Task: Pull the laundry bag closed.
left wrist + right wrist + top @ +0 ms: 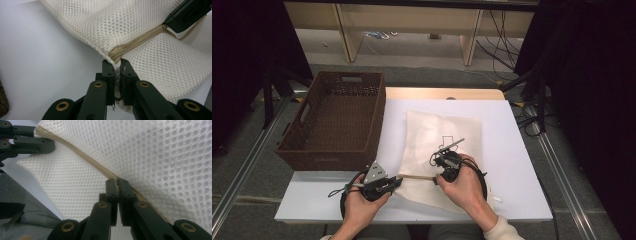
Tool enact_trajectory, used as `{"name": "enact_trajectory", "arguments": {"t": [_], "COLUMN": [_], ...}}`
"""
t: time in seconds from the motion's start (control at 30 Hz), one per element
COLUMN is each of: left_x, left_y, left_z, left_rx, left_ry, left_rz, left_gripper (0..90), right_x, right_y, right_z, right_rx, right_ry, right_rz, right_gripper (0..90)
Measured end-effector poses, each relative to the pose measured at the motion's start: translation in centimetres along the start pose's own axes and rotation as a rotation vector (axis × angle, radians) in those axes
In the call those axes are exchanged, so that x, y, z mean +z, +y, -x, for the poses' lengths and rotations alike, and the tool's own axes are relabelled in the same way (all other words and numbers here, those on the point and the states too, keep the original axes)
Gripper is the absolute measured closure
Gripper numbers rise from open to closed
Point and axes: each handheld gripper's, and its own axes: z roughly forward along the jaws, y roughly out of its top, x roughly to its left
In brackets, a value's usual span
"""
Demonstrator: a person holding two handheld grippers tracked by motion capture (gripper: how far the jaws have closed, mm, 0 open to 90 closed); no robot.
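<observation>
Both grippers clamp the mesh bag (444,150): the left gripper (117,65) bites the corner at the zipper's (136,42) end, the right gripper (117,182) pinches the zipper farther along. The high view adds the wicker basket (332,150) beyond the left gripper; zipper runs straight between them. A black printed outline marks the bag, no readable writing.

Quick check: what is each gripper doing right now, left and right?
Left gripper: shut on the corner of the mesh bag, at the end of its zipper.
Right gripper: shut on the zipper, farther along it.
</observation>
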Motion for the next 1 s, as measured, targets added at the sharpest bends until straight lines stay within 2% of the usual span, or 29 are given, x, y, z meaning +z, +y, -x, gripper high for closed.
{"name": "enact_trajectory", "arguments": {"t": [0.23,0.3,0.37,0.4,0.43,0.57,0.6,0.67,0.7,0.83,0.97,1.0], "left_x": [0.0,-0.01,-0.02,0.0,0.01,-0.02,-0.07,-0.07,-0.09,-0.08,0.03,-0.06], "left_y": [-0.02,0.0,0.01,0.0,-0.02,0.01,-0.01,-0.02,-0.02,-0.02,-0.06,-0.04], "left_z": [0.0,-0.03,-0.08,-0.09,-0.06,-0.05,-0.16,-0.15,-0.15,-0.16,-0.07,-0.17], "left_rx": [-0.005,0.002,0.011,0.007,-0.004,-0.004,0.009,0.009,0.01,0.009,-0.008,0.008], "left_ry": [0.0,-0.001,0.001,-0.001,-0.003,-0.001,-0.003,-0.001,0.001,0.001,0.001,0.003], "left_rz": [0.0,0.0,-0.001,0.001,0.0,-0.006,-0.011,-0.011,-0.013,-0.013,0.001,-0.012], "left_gripper": [84.0,84.0,84.0,84.0,84.0,84.0,83.9,84.0,84.0,83.9,84.0,84.0], "right_x": [-0.02,0.03,0.0,0.0,-0.01,-0.01,-0.02,-0.03,-0.07,-0.08,-0.03,-0.09], "right_y": [0.01,0.05,0.04,0.04,0.03,0.02,0.01,0.0,-0.02,-0.04,-0.03,-0.02], "right_z": [0.0,0.1,0.07,0.12,0.05,0.07,0.06,0.13,0.03,0.15,0.15,0.19], "right_rx": [0.005,-0.013,-0.006,-0.012,0.002,0.002,0.003,0.003,0.022,0.012,0.017,0.02], "right_ry": [0.003,0.007,0.004,0.003,0.001,-0.002,-0.004,-0.004,0.005,0.017,0.001,-0.003], "right_rz": [-0.006,-0.01,-0.013,-0.012,-0.014,-0.012,-0.014,-0.015,-0.021,-0.024,-0.026,-0.031], "right_gripper": [88.3,88.3,88.3,88.3,88.3,88.3,88.3,88.3,88.3,88.3,88.3,88.3]}}
